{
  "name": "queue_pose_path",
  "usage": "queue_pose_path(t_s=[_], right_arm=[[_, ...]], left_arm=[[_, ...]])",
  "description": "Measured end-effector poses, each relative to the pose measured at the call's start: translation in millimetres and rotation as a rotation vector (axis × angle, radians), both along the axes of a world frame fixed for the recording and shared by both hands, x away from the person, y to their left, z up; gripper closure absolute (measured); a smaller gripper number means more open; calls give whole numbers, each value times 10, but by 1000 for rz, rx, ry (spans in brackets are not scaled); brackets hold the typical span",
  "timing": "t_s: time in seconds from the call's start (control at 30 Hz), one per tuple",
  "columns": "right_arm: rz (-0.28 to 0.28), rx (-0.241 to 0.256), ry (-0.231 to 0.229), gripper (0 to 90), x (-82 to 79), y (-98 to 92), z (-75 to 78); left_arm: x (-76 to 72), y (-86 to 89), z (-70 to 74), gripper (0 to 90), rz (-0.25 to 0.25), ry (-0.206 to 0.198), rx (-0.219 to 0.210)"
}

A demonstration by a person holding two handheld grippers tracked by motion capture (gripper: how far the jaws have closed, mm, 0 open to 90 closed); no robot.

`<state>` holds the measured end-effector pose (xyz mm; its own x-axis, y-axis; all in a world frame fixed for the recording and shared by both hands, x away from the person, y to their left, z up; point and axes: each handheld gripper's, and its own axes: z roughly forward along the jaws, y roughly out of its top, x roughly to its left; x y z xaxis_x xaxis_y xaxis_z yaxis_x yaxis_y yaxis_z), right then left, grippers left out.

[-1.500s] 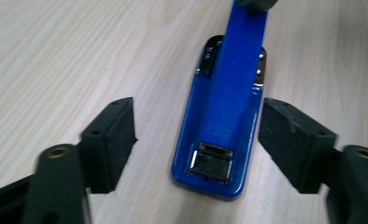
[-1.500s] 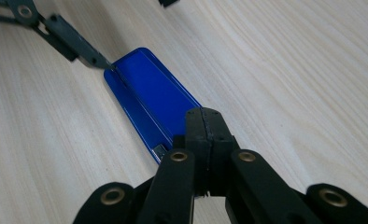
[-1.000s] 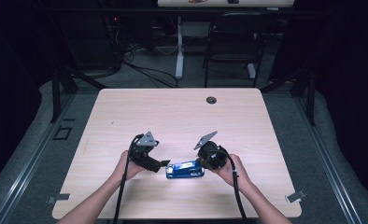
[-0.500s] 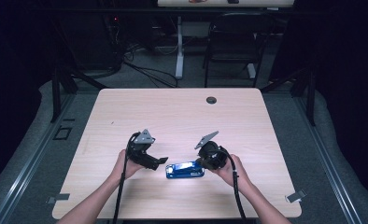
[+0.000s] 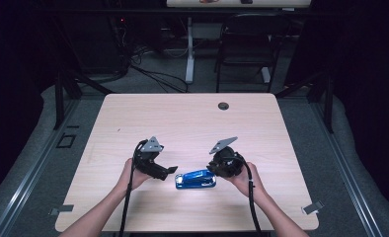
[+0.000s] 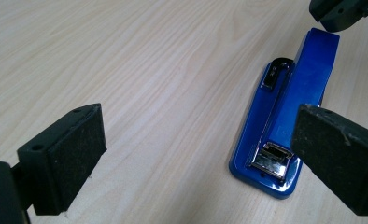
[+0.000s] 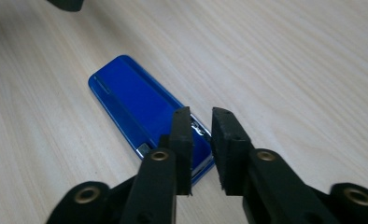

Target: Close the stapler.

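The blue stapler (image 5: pixel 196 179) lies flat on the desk (image 5: pixel 182 123), near the person's edge, right between the two grippers. Compared with a second ago it has barely shifted, if at all; it keeps the same spot and the same heading, long axis running left to right in the high view.

What has changed is small: the left gripper (image 5: pixel 169 170) has edged a touch closer to the stapler's left end, and the right gripper (image 5: pixel 213 167) has settled in at the stapler's right end. Both hands have drawn in on it, one from either side.

Now the jaws. In the left gripper view the left gripper's jaws stand wide apart, with the stapler (image 6: pixel 285 116) lying ahead and toward the right-hand jaw, its metal mouth nearest the camera. Nothing sits between those jaws yet. In the right gripper view the right gripper (image 7: pixel 201 126) has its jaws drawn nearly together with a slim gap between them, poised over the hinge end of the stapler (image 7: pixel 140 109). Whether they pinch the rear edge or simply hover above it, I cannot tell from this angle.

My read is that this is the closing-in step before a two-handed hold. The right side looks ready to pin or lift the back end, while the left needs to move further over before it can close around the front.
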<state>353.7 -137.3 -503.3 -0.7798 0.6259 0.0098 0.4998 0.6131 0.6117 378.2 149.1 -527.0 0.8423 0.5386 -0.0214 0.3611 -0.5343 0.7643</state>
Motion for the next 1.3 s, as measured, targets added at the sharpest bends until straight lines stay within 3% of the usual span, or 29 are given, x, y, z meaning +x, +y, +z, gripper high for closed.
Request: queue_pose_path(t_s=[0.2, 0.4, 0.63, 0.77, 0.87, 1.07, 1.17, 1.3], right_arm=[[-71, 10, -19, 436, -1, -153, 76], [-116, 46, -40, 235, -24, -345, 178], [-201, 82, -77, 153, -113, -659, 276], [-251, 91, -84, 146, -165, -853, 281], [-295, 82, -69, 141, -197, -992, 253], [-331, 67, -25, 116, -236, -1188, 162], [-344, 49, 1, 96, -261, -1274, 94], [-371, 8, 55, 36, -297, -1391, -39]], left_arm=[[-50, 81, 81, 31, 31, -4, -7], [-89, 270, 180, 39, 80, -23, -24], [-94, 452, 225, 38, 159, -11, -24], [-108, 481, 215, 30, 187, 4, 6], [-133, 504, 205, 26, 187, 9, 3], [-210, 580, 190, 27, 196, 5, 21], [-221, 652, 154, 18, 193, 34, 28], [-213, 747, 81, 5, 214, 68, 67]])
